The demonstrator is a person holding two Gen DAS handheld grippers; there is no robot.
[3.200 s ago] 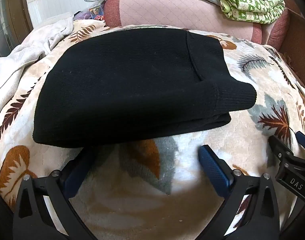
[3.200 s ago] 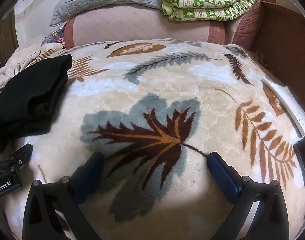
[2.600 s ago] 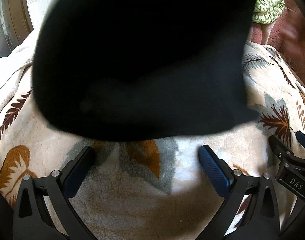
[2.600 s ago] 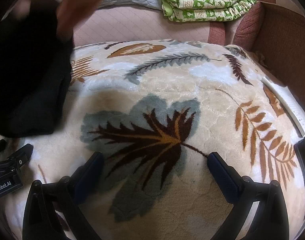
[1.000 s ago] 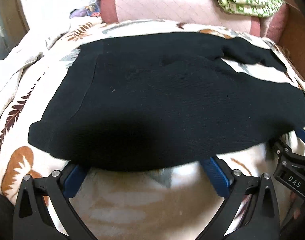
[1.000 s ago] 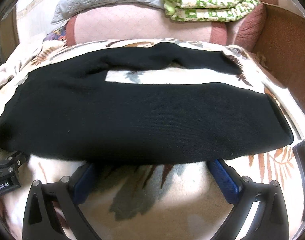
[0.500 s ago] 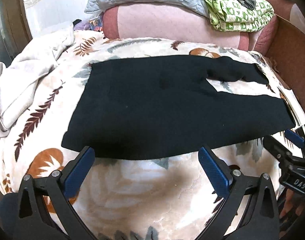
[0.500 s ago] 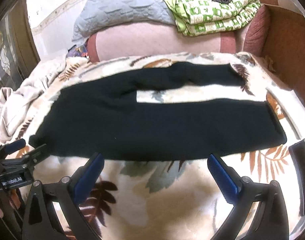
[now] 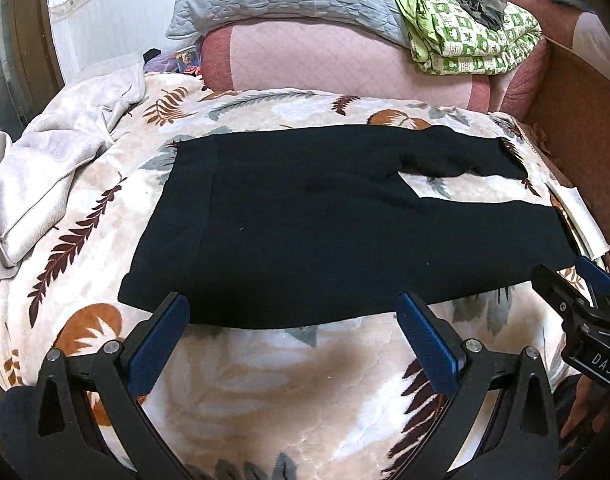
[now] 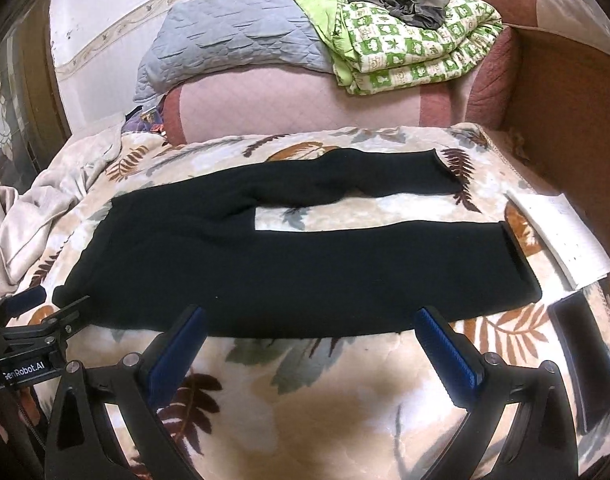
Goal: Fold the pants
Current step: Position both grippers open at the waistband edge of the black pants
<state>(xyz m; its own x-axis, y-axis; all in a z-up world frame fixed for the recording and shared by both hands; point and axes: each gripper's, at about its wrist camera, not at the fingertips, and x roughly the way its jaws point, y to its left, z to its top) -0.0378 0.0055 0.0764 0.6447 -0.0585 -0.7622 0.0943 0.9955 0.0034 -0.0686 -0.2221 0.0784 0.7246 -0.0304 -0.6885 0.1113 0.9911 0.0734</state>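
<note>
Black pants (image 9: 325,232) lie spread flat on a leaf-patterned blanket (image 9: 265,384), waistband to the left, two legs running right with a gap between them. They also show in the right wrist view (image 10: 289,264). My left gripper (image 9: 301,340) is open and empty, hovering just short of the pants' near edge by the waist. My right gripper (image 10: 313,344) is open and empty, just short of the near leg's edge.
A pale crumpled sheet (image 9: 45,168) lies at the left. A pink bolster (image 10: 305,108) with a grey quilt (image 10: 233,36) and a green patterned quilt (image 10: 405,52) stands behind. A white notebook (image 10: 561,236) and a dark phone (image 10: 585,364) lie at the right, by a brown wall (image 10: 573,120).
The folded pants were lifted by a hand and spread out flat across the blanket. Both grippers have pulled back and up from the pants, staying open.
</note>
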